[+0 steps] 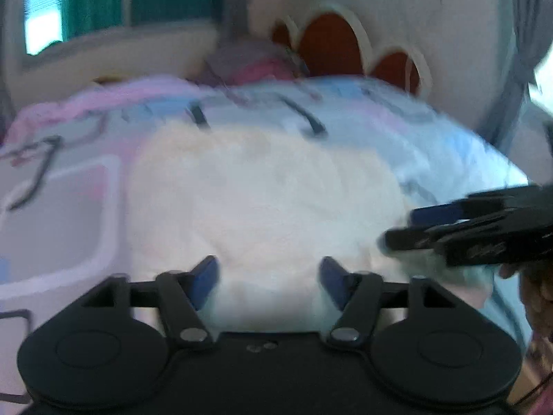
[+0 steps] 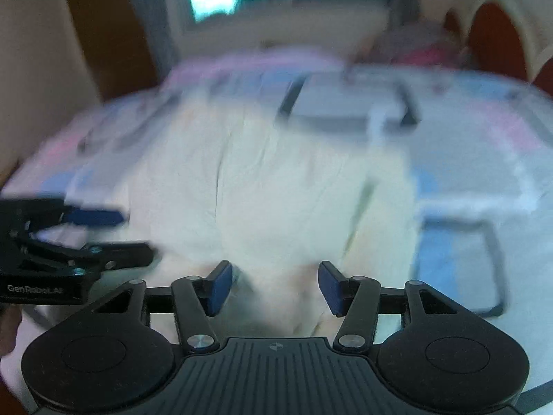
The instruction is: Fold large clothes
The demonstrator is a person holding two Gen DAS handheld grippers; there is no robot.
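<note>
A large white garment [image 1: 262, 193] lies spread on a bed, blurred by motion; it also shows in the right wrist view [image 2: 273, 186]. My left gripper [image 1: 269, 280] is open and empty just above the garment's near edge. My right gripper [image 2: 273, 285] is open and empty above the garment too. The right gripper shows at the right of the left wrist view [image 1: 404, 228], over the garment's right edge. The left gripper shows at the left of the right wrist view [image 2: 134, 235], open by the garment's left edge.
The bed has a pastel pink and blue patterned sheet [image 1: 69, 207], also in the right wrist view [image 2: 466, 173]. A cream and red headboard [image 1: 331, 45] stands behind, with a pink pile [image 1: 255, 65] beside it. A window with green curtains [image 1: 96, 3] is at the back left.
</note>
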